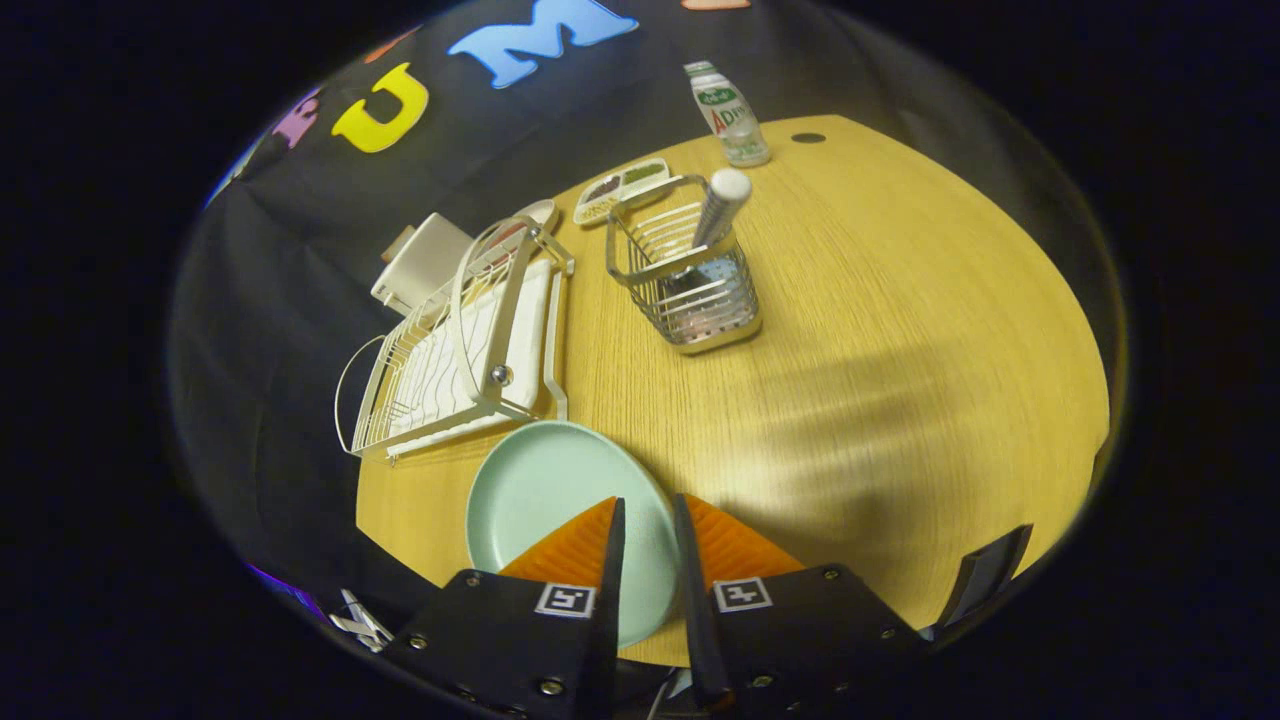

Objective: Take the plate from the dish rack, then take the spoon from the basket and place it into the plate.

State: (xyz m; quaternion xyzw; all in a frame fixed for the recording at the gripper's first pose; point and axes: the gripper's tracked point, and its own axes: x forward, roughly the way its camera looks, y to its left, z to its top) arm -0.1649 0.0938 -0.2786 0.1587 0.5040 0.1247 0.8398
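Plate [540, 490]: flat on table [900, 330], near dish rack [460, 340], under fingers.
Gripper [648, 520]: fingers slightly apart, nothing clamped.
Spoon [718, 208]: upright in far basket [690, 280].
Advice: handle to be gripped high, lifted straight.

I had the plate [545, 500] flat on the table [900, 330], partly under my gripper [648, 512], whose fingers stood a little apart with nothing between them. The dish rack [460, 340] sat just beyond the plate, toward the left, near the table's left edge. The basket [690, 275] stood right of the rack, well ahead of the fingers, with the spoon [720, 205] upright in it. Behind the basket lay a divided tray [622, 188], and farther back, to the right, a bottle [727, 112] stood. A box [422, 262] lay behind the rack.
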